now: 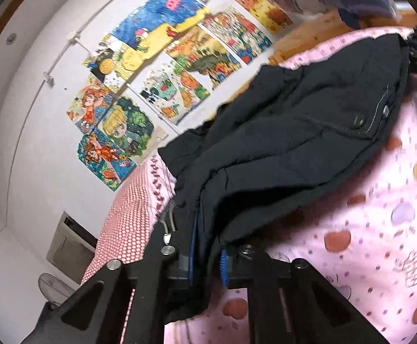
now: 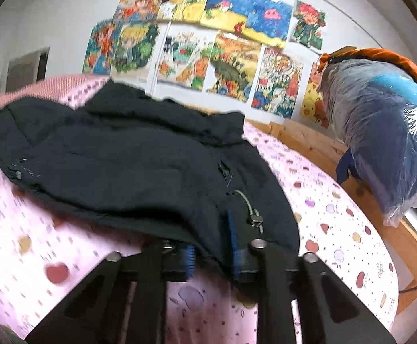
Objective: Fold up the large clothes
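Dark padded jacket (image 1: 288, 132) lies rumpled on a pink apple-print bedsheet (image 1: 366, 229); left gripper (image 1: 207, 261) & right gripper (image 2: 212, 252) each pinch its near hem, w/ fabric likely soft, bulky, floppy, so hem corners suit lifting.

Left tool (image 1: 207, 253) sits low at six o'clock in its own view, blue pads (image 1: 223, 268) pinched tight on a fold of the dark jacket (image 1: 280, 132), rolled a little sideways. Right tool (image 2: 212, 253) does the same at six o'clock in its view, pads (image 2: 232, 238) clamped on the jacket's hem, nose dipped slightly downward.
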